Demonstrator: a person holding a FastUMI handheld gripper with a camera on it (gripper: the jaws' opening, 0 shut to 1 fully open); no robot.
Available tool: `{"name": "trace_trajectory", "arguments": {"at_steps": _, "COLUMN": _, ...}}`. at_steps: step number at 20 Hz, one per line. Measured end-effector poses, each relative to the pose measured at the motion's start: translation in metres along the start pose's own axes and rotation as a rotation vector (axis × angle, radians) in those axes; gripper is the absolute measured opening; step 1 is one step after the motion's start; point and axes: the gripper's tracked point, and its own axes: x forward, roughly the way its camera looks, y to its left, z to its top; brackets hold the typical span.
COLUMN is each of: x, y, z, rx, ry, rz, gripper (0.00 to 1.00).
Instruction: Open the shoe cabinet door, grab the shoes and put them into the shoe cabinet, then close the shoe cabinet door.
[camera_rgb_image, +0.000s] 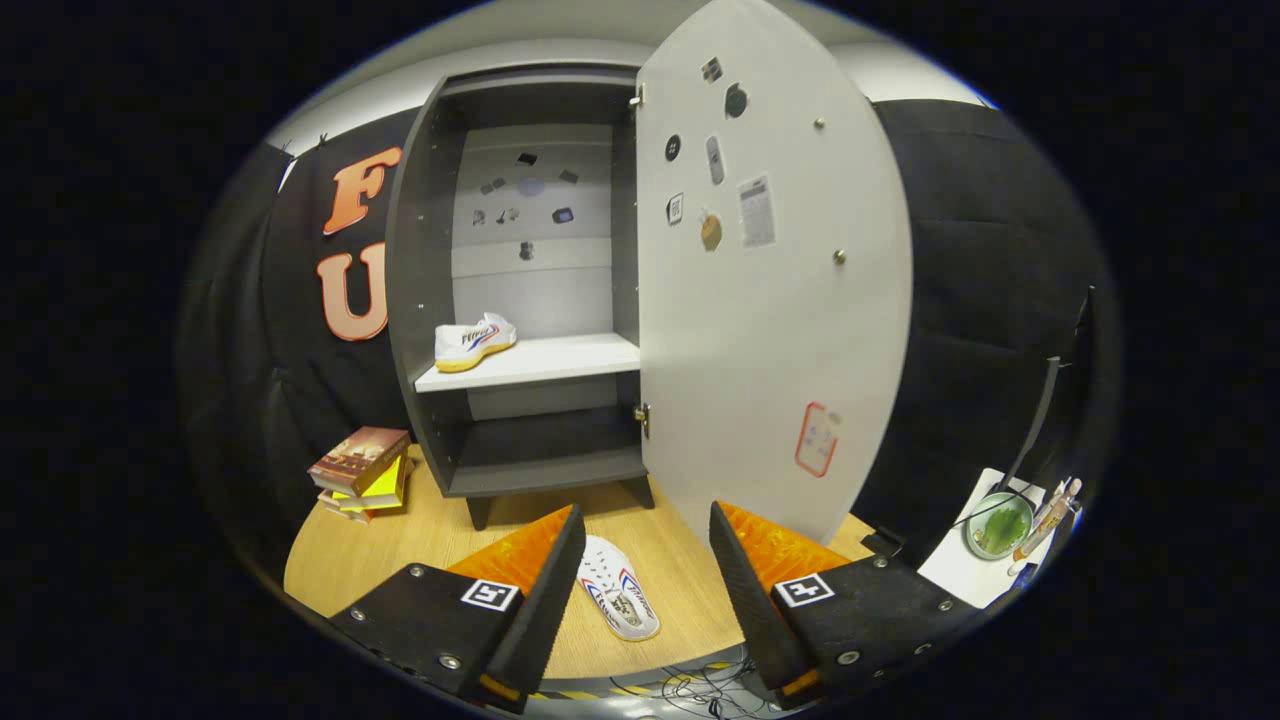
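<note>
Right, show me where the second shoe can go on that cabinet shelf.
The white shelf is bare from the shoe already on it across to the hinge side by the open door. The left end is taken. The open gripper hangs over the shoe on the table.

Open cabinet (520, 300) on the tabletop (420, 550)

One shoe (474, 342) on its shelf (540, 362); another shoe (620, 588) lies before it, books (360, 470) to its left.
</note>
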Motion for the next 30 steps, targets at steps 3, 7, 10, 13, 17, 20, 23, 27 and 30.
{"name": "trace_trajectory", "arguments": {"at_steps": 3, "x": 0.035, "y": 0.019, "z": -0.034, "rx": -0.033, "ry": 0.069, "rz": 0.04, "gripper": 0.91}}
{"name": "trace_trajectory", "arguments": {"at_steps": 7, "x": 0.073, "y": 0.03, "z": -0.077, "rx": -0.071, "ry": 0.154, "rz": 0.082, "gripper": 0.92}}
{"name": "trace_trajectory", "arguments": {"at_steps": 10, "x": 0.099, "y": 0.039, "z": -0.117, "rx": -0.101, "ry": 0.246, "rz": 0.109, "gripper": 0.92}}
{"name": "trace_trajectory", "arguments": {"at_steps": 13, "x": 0.118, "y": 0.048, "z": -0.152, "rx": -0.148, "ry": 0.338, "rz": 0.148, "gripper": 0.93}}
{"name": "trace_trajectory", "arguments": {"at_steps": 17, "x": 0.142, "y": 0.058, "z": -0.185, "rx": -0.198, "ry": 0.425, "rz": 0.202, "gripper": 0.88}}
{"name": "trace_trajectory", "arguments": {"at_steps": 20, "x": 0.152, "y": 0.06, "z": -0.203, "rx": -0.211, "ry": 0.469, "rz": 0.225, "gripper": 0.75}}
{"name": "trace_trajectory", "arguments": {"at_steps": 23, "x": 0.161, "y": 0.059, "z": -0.217, "rx": -0.218, "ry": 0.507, "rz": 0.239, "gripper": 0.55}}
{"name": "trace_trajectory", "arguments": {"at_steps": 27, "x": 0.166, "y": 0.06, "z": -0.23, "rx": -0.217, "ry": 0.548, "rz": 0.268, "gripper": 0.32}}
{"name": "trace_trajectory", "arguments": {"at_steps": 30, "x": 0.167, "y": 0.061, "z": -0.234, "rx": -0.227, "ry": 0.561, "rz": 0.282, "gripper": 0.28}}
